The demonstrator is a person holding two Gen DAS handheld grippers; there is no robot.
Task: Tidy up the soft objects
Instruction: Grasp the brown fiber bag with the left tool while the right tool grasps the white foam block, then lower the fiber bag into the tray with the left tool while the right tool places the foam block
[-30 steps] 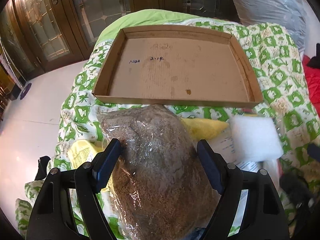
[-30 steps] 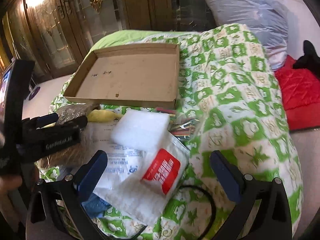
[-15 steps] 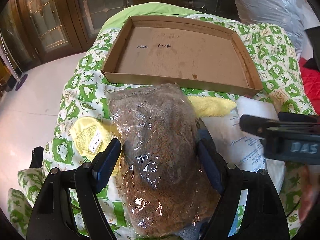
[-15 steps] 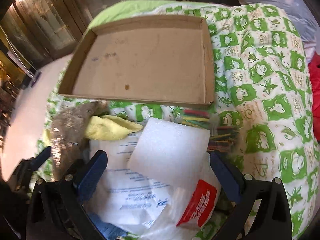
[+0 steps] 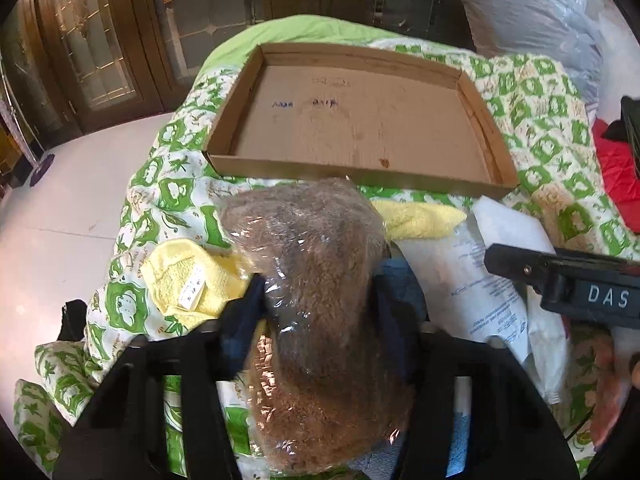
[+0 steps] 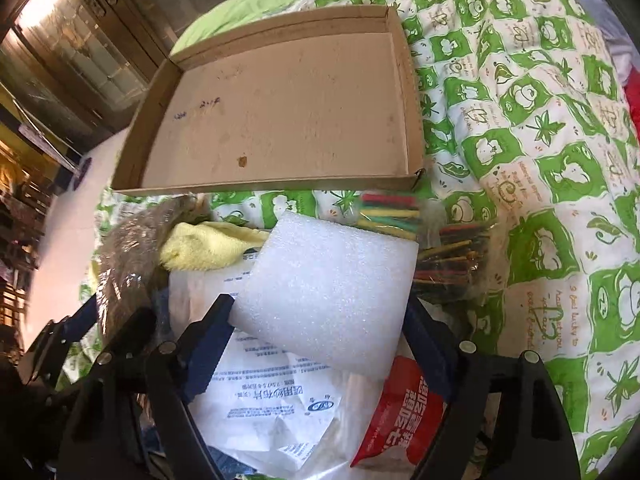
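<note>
**Ana:** On the bed, the green-and-white quilt [image 6: 532,128] carries everything, and the biggest piece on it, the shallow cardboard tray [image 5: 486,190], has nothing in it at all. So I'd say the sorting has hardly begun.

**Ben:** Agreed. Next in size, the brown fuzzy bundle in clear plastic wrap [image 5: 320,280]. Where is it?

**Ana:** Lying just in front of the tray's near wall, between the jaws of the left gripper [image 5: 320,304]. They are pressed against its sides and the wrap looks pinched in there, so I judge it gripped, not yet lifted over.

**Ben:** And the white foam block [image 6: 332,292]?

**Ana:** It rests tilted on a printed white plastic pouch [image 6: 260,392] beside a red-and-white packet [image 6: 400,408]. The right gripper [image 6: 320,328] has its jaws around it: the left pad touches the block's edge, but the right pad's contact is hidden behind the foam, so I cannot tell if it is truly pinched.

**Ben:** Smaller things?

**Ana:** A yellow towel [image 6: 204,248] between bundle and foam, a second yellow cloth with a label [image 5: 188,280] left of the bundle, and a bag of coloured sticks [image 6: 432,240] near the tray's right corner. All remain outside.

**Ben:** So everything is left to do; two pieces are merely in hand.
</note>
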